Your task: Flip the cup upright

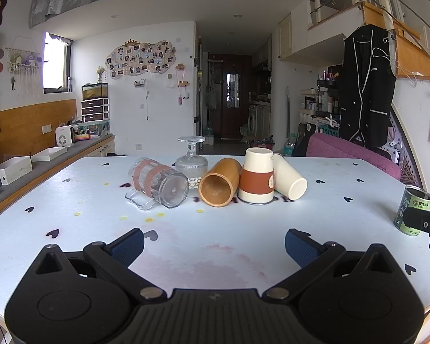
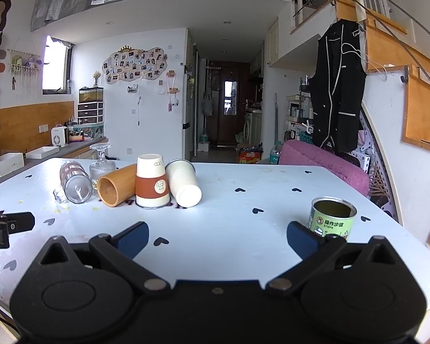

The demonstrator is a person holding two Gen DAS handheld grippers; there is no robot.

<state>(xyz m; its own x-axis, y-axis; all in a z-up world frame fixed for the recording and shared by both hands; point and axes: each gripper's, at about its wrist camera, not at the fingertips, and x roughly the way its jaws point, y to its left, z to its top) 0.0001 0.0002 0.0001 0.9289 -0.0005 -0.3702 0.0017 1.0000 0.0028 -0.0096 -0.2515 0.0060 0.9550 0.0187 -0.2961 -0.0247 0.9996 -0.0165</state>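
Blue-padded and black-framed, the left gripper (image 1: 214,243) hangs over the white table (image 1: 71,223) with its jaws spread wide and nothing between them. The right gripper (image 2: 218,236) is spread the same way, also empty, above the same heart-printed top.

Five drinking vessels stand grouped at the far middle of the table, well apart from both grippers. From the left there is one clear glass mug (image 1: 157,182) with a pinkish band, lying on its side with its base toward the camera. One stemmed glass goblet (image 1: 191,160) stands mouth-down just behind it. One bamboo cup (image 1: 219,182) lies on its side with its open mouth facing forward. One paper cup with a brown sleeve (image 1: 257,179) stands mouth-down, touching the bamboo cup. One plain cream cup (image 1: 290,180) lies tilted against it on the right.

One open green tin can (image 2: 332,218) stands upright near the table's right edge, just beyond the right gripper's right finger. The left wrist view shows that can only at its border, partly covered by the right gripper's black body. The right wrist view shows the can's dark inside. A purple chair (image 2: 324,160) sits behind the table.
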